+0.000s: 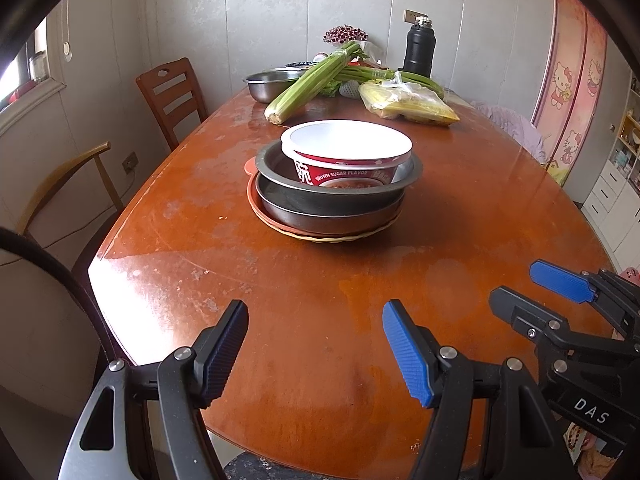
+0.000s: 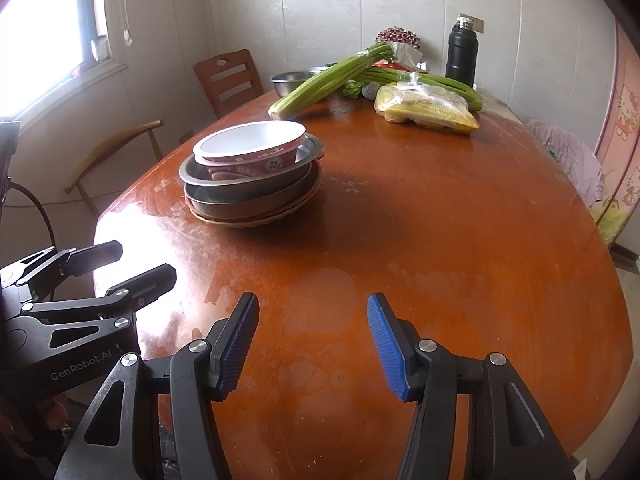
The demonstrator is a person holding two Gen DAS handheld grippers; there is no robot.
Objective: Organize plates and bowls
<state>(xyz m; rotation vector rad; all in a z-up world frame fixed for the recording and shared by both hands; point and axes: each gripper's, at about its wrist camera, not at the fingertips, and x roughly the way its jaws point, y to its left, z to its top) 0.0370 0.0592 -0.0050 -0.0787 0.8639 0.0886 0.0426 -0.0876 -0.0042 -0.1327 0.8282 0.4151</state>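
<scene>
1. At the far left, two wooden chairs stand against the edge of the bench, beneath a bright window.
2. The left gripper hovers over the near edge of the bench; its fingers stand apart with nothing between them.
3. Toward the middle of the bench sits the stack: a white and red paper bowl nested in two metal pans, which rest on flat plates, the lowest with a wavy rim.
4. The right gripper is just beside the left one, its fingers also open and empty, well short of the stack.
5. At the far end lie a steel bowl, celery bunches, a plastic bag of corn and a black flask standing upright.
6. On the right, a pink cartoon-cat panel lines the wall.
</scene>
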